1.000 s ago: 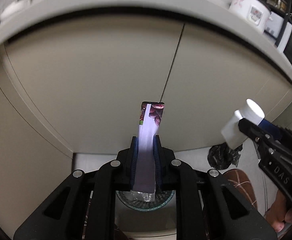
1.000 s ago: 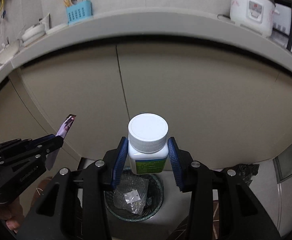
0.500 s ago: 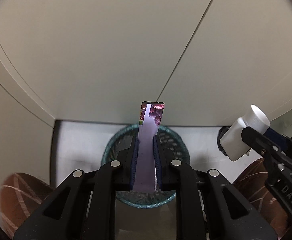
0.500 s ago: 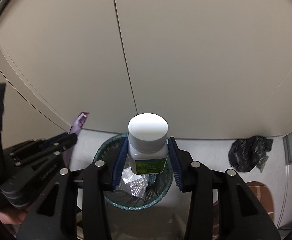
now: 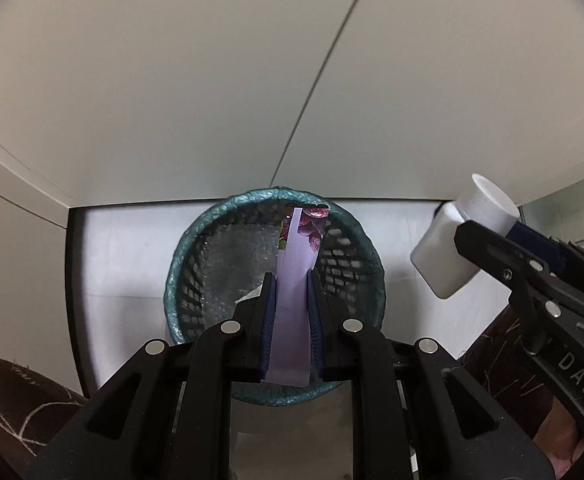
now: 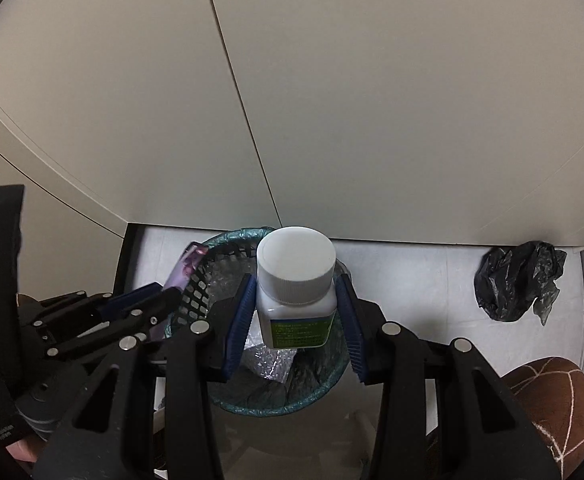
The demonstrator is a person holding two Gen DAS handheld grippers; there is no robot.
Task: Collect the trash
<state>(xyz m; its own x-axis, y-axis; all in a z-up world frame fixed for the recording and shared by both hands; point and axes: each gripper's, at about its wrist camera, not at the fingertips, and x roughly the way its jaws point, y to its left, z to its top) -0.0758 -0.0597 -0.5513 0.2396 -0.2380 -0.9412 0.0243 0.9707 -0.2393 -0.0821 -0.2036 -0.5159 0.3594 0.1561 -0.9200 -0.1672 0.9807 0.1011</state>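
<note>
My left gripper [image 5: 291, 280] is shut on a flat purple packet [image 5: 297, 276] with a grape picture at its tip. It hangs right over a teal mesh waste basket [image 5: 180, 256] on the pale floor. Bubble wrap [image 5: 232, 256] lies inside the basket. My right gripper [image 6: 297, 280] is shut on a white pill bottle [image 6: 297, 280] with a white cap and a green label, also above the basket [image 6: 324, 394]. In the left wrist view the bottle [image 5: 458, 248] and the right gripper show at the right. In the right wrist view the packet [image 6: 186, 266] and the left gripper [image 6: 164, 300] show at the left.
Beige cabinet doors [image 5: 252, 80] rise just behind the basket, with a dark toe gap beneath them. A crumpled black plastic bag [image 6: 516, 280] lies on the floor to the right. Brown patterned slippers [image 6: 548, 396] flank the basket near the bottom edges [image 5: 16, 396].
Both grippers have sunk and tipped downward with their loads. The countertop and appliances have left the view, and the basket now sits large beneath the fingertips.
</note>
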